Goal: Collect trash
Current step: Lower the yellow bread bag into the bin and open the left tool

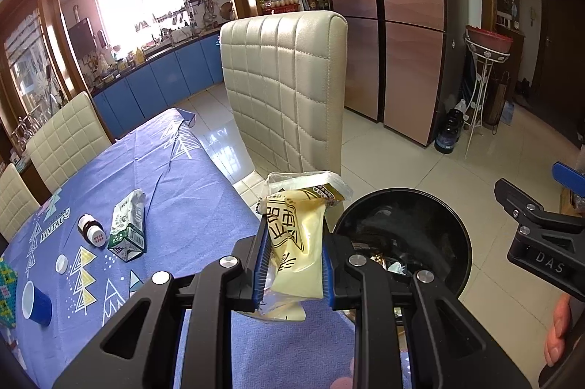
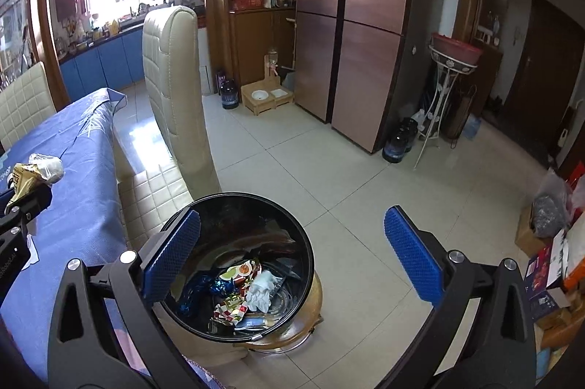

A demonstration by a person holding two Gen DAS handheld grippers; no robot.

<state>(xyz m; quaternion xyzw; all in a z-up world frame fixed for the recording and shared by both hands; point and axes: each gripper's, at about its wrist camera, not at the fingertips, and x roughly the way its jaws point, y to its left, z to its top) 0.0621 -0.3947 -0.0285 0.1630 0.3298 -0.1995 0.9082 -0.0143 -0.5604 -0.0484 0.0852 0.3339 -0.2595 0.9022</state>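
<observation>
My left gripper (image 1: 294, 242) is shut on a pale yellow snack wrapper (image 1: 296, 217), held over the table's edge beside the bin. The black round trash bin (image 1: 402, 191) stands on the floor to its right. In the right wrist view my right gripper (image 2: 291, 217) hangs wide open above the bin (image 2: 256, 195), nothing between its blue pads. Inside lie a white tissue (image 2: 261, 290), blue foil and a red-white wrapper. On the blue tablecloth (image 1: 182, 188) rest a crushed green-white carton (image 1: 128, 228), a small brown bottle (image 1: 91, 230), a white cap (image 1: 62, 263) and a blue cup (image 1: 34, 303).
A cream quilted chair (image 1: 285, 89) stands between table and bin. On the tiled floor are a white plant stand (image 2: 438, 104), dark bottles (image 2: 400, 140) by the copper fridge (image 2: 365, 23), and boxes and bags (image 2: 552, 242) at the right edge.
</observation>
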